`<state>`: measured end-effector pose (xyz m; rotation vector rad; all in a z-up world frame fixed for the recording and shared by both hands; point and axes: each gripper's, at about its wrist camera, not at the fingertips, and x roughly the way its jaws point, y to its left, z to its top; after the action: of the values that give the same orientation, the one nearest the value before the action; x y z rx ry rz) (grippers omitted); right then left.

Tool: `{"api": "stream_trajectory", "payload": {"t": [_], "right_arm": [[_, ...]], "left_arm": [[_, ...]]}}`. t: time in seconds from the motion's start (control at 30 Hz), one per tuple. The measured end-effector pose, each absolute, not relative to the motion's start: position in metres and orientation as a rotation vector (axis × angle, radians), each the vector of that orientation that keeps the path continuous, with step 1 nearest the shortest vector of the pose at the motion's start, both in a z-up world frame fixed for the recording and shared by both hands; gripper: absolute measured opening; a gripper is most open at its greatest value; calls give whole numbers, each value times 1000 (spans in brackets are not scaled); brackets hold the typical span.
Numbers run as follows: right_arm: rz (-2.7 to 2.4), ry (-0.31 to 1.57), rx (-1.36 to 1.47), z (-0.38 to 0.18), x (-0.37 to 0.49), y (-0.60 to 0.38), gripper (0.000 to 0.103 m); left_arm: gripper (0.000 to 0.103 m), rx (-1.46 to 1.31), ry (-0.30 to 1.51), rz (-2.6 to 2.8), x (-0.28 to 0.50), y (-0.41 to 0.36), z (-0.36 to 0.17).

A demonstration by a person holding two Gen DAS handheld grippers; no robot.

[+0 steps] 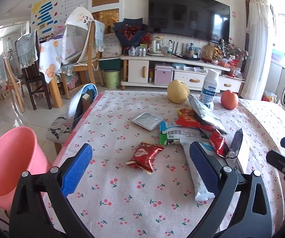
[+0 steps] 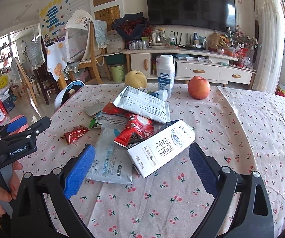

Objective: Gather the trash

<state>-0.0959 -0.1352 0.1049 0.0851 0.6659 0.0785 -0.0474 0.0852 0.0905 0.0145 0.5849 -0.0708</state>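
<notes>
Your milk carton (image 2: 161, 148) lies flat on the cherry-print tablecloth (image 2: 241, 138), its long axis running from near-left to far-right, with white sides and black lettering. It rests against the red wrapper (image 2: 134, 132) at the edge of the pile. Your right gripper (image 2: 140, 170) is wide open and empty, as is your left gripper (image 1: 140, 170). The pink bin (image 1: 7, 158) beside the table shows nothing inside.

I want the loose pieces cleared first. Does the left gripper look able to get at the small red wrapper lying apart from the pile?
Probably yes. The left gripper is open, the small red wrapper lies flat between its fingers' line, with bare tablecloth around it.
</notes>
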Motion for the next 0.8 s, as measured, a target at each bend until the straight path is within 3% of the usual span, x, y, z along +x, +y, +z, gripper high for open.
{"api": "stream_trajectory", "payload": {"t": [0.53,0.8], "right_arm": [[33,804,332,83,-69,-204,95],[78,846,382,76,-55,-204,95]], "left_arm": [[99,28,742,-251,-31,36,55],[99,7,799,-95,-2,78,46]]}}
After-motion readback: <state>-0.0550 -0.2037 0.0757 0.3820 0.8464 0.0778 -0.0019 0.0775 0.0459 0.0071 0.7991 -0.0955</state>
